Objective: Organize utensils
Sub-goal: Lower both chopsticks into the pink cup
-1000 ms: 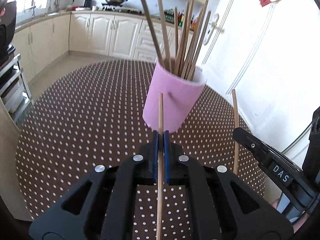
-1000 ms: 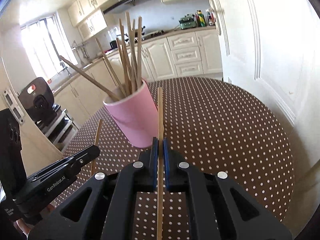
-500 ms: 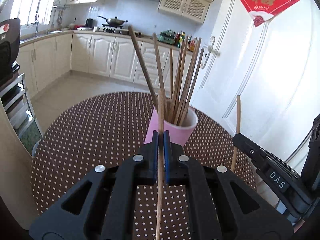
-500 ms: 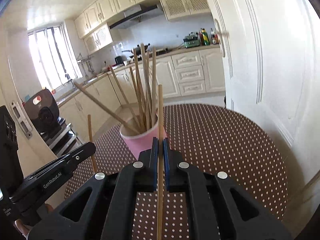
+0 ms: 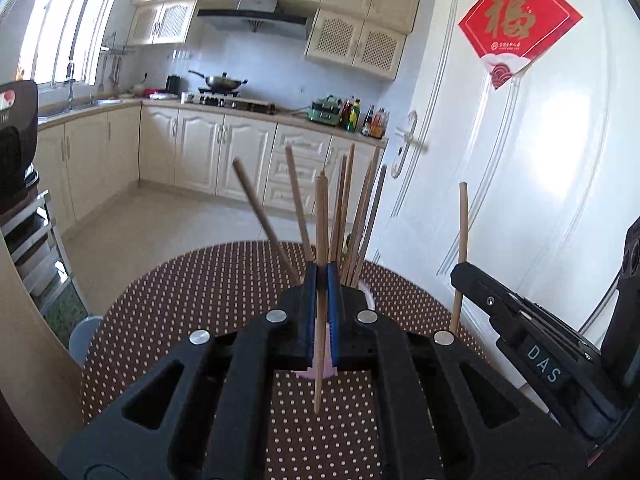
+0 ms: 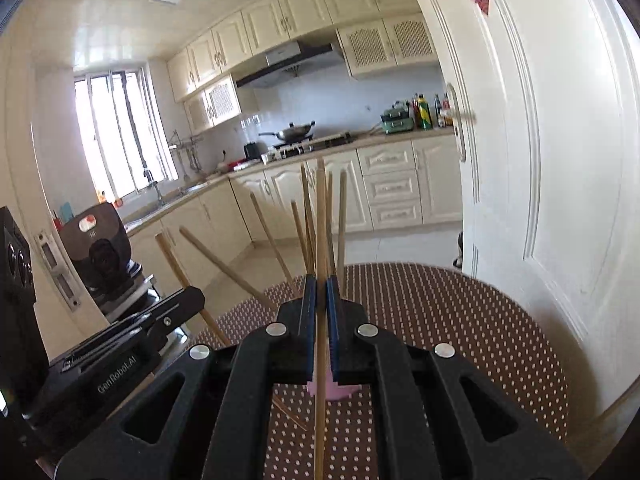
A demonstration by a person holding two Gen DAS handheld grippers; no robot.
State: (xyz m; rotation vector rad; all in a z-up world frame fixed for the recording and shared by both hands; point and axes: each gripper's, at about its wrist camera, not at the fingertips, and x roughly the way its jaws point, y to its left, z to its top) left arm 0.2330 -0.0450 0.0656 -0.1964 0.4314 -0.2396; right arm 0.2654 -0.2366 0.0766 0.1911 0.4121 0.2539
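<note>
The left tongs [image 5: 321,276] are clamped on an upright chopstick [image 5: 321,216]. The right tongs [image 6: 319,288] are clamped on another stick [image 6: 320,216], also upright. Both hang above the dotted desk [image 5: 180,304]. Just beyond the tips stands the pink cup [image 6: 338,390], mostly hidden, its bundle of chopsticks [image 5: 348,208] fanning upward.
</note>
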